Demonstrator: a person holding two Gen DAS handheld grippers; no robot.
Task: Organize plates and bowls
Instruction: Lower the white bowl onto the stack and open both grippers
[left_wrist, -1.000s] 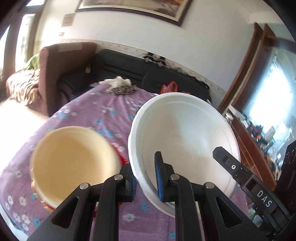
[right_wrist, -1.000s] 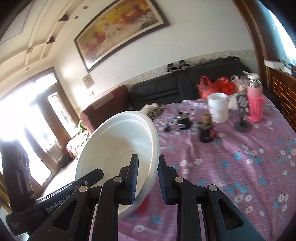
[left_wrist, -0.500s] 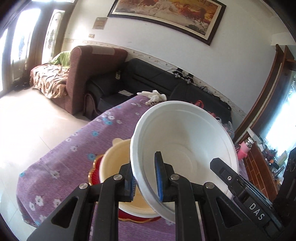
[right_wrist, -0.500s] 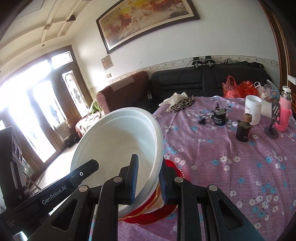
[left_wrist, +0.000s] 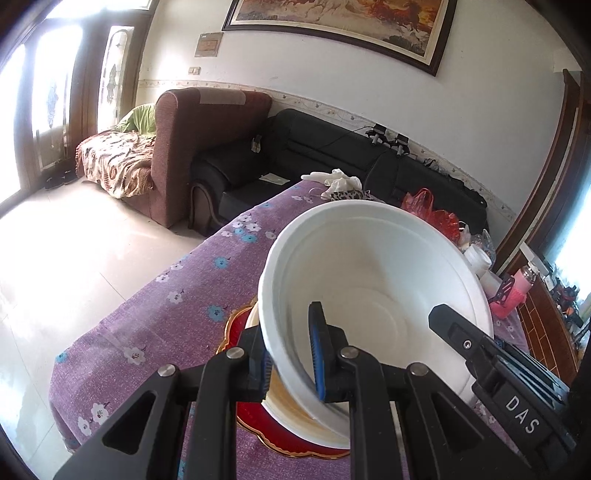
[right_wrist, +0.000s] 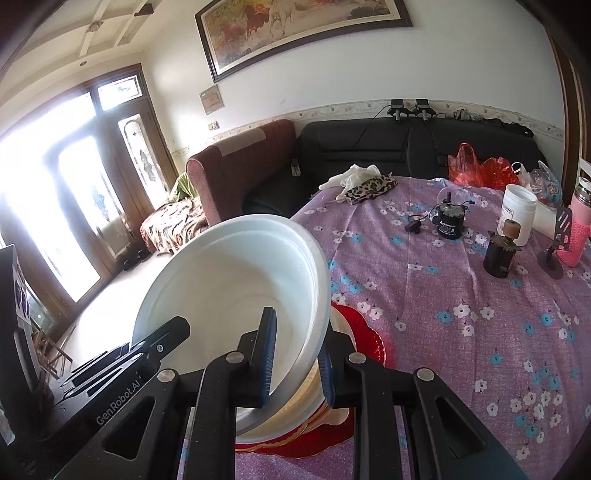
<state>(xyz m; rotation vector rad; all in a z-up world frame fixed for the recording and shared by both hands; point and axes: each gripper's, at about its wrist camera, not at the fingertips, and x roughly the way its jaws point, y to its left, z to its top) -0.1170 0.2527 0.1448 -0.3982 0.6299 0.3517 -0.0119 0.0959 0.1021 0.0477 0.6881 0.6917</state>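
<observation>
Both grippers clamped opposite rim walls of the white bowl (left_wrist: 373, 284): the left gripper (left_wrist: 291, 354) and the right gripper (right_wrist: 295, 362). The bowl hung tilted directly above the cream bowl (left_wrist: 280, 406) on the red plate (left_wrist: 255, 413). Uneven release would likely seat it crooked or shift the stack toward the table edge (left_wrist: 122, 306).

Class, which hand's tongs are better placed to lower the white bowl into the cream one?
Neither alone: left tongs and right tongs clamp opposite rims of the white bowl, over the cream bowl on the red plate. Lower together, probably.
</observation>
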